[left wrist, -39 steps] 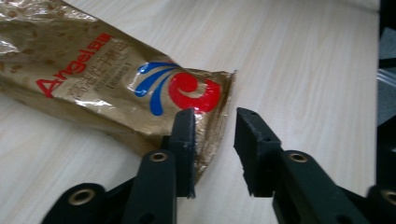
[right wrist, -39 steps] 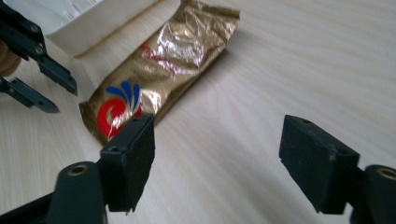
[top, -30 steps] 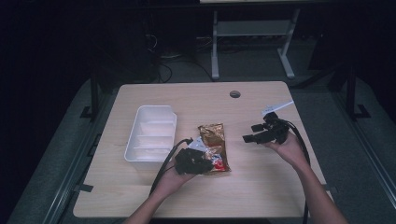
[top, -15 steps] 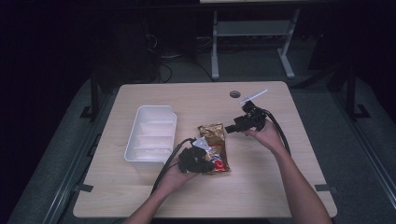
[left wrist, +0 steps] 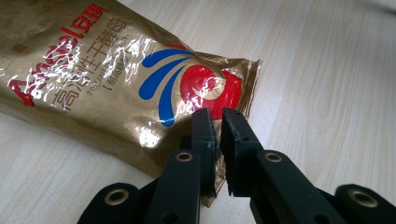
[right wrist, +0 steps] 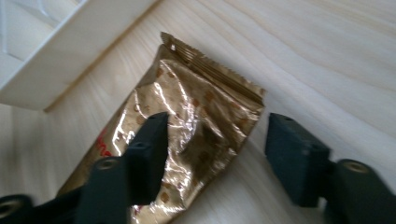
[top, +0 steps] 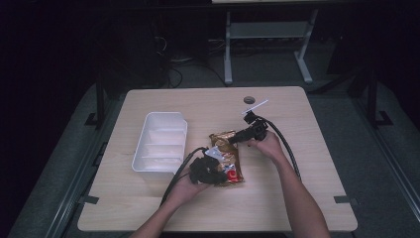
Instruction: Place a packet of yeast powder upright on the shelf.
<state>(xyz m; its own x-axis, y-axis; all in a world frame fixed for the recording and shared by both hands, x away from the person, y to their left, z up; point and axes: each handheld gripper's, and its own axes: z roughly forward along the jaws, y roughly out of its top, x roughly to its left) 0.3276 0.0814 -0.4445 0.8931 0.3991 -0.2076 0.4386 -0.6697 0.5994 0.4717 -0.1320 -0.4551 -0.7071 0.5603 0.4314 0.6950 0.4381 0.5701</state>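
The gold pouch (top: pixel 227 157) lies flat on the table (top: pixel 297 208) near its centre, just beside the white tray (top: pixel 159 143), which sits at the pouch's 9 o'clock.

Left gripper (top: pixel 214 174): positioned at the pouch's 6 o'clock end. Jaws are clamped on the sealed bottom edge of the pouch (left wrist: pixel 116 88), next to the red-and-blue emblem.

Right gripper (top: pixel 233 140): positioned at the pouch's 12 o'clock end. Jaws stand apart and have just been closing. The crimped top of the pouch (right wrist: pixel 196 116) lies between them; the pads are not pressing on it.
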